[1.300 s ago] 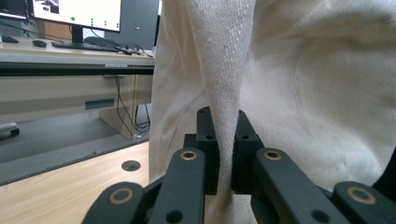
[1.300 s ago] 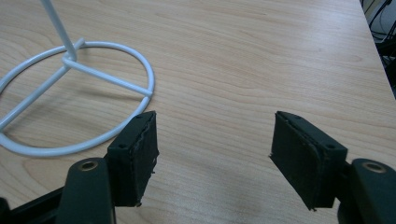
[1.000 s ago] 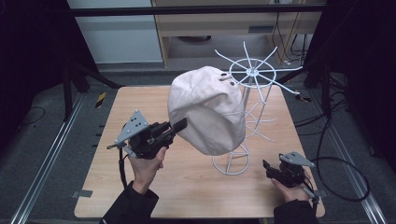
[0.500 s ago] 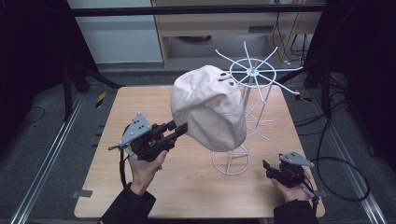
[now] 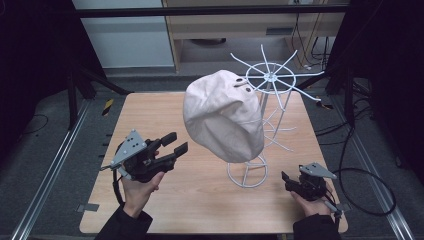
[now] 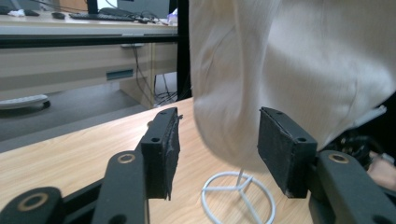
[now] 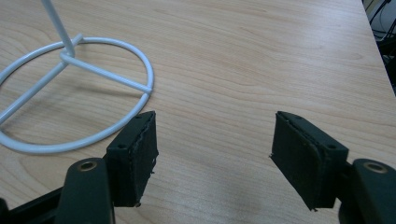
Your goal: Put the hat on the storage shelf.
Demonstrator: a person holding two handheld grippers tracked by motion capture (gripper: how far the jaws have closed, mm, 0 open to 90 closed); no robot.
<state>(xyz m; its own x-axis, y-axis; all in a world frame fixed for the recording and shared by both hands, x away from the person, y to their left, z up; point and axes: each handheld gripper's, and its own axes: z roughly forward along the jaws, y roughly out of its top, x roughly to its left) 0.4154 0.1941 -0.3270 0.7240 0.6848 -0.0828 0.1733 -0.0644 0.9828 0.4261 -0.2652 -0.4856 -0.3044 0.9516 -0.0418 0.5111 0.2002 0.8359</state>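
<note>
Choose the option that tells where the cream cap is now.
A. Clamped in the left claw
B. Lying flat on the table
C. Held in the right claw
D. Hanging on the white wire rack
D: the cream cap hangs on the white wire rack, above the table, and the left claw stands open beside it, not touching.

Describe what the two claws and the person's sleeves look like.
Both the left claw and the right claw are black, each with two blocky padded jaws and a grey three-cornered plate on top. A black cable trails from each. The sleeves are dark.
</note>
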